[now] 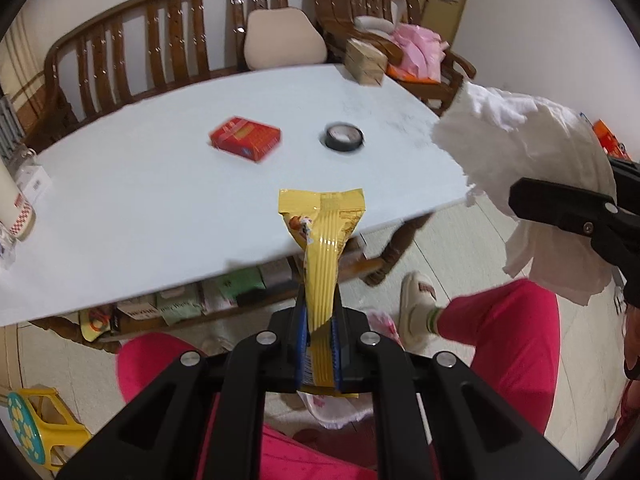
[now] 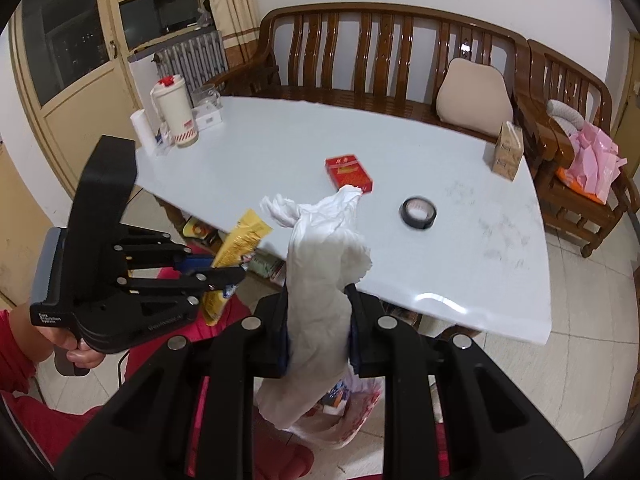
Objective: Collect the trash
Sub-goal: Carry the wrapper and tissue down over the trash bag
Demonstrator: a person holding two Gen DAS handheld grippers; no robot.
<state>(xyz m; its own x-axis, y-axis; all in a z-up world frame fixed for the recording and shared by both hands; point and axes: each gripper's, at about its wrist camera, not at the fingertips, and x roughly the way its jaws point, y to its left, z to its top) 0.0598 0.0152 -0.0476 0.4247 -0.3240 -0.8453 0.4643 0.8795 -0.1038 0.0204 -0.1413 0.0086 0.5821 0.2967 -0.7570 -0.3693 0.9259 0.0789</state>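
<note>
My left gripper [image 1: 318,344] is shut on a yellow snack wrapper [image 1: 324,240], held upright off the near edge of the white table [image 1: 140,208]; gripper and wrapper also show in the right wrist view [image 2: 224,276], wrapper [image 2: 240,240]. My right gripper [image 2: 320,336] is shut on a crumpled white tissue [image 2: 324,272], also seen at the right of the left wrist view [image 1: 532,160]. Both are held over a trash bag [image 2: 352,412] on the floor between the person's legs. A red box [image 1: 245,138] and a black tape roll [image 1: 344,137] lie on the table.
A white jug [image 2: 176,114], paper roll and small boxes stand at the table's far left. A brown carton [image 2: 508,152] stands at its far right corner. A wooden bench [image 2: 380,40] with cushion sits behind. A yellow stool [image 1: 36,420] stands on the floor at left.
</note>
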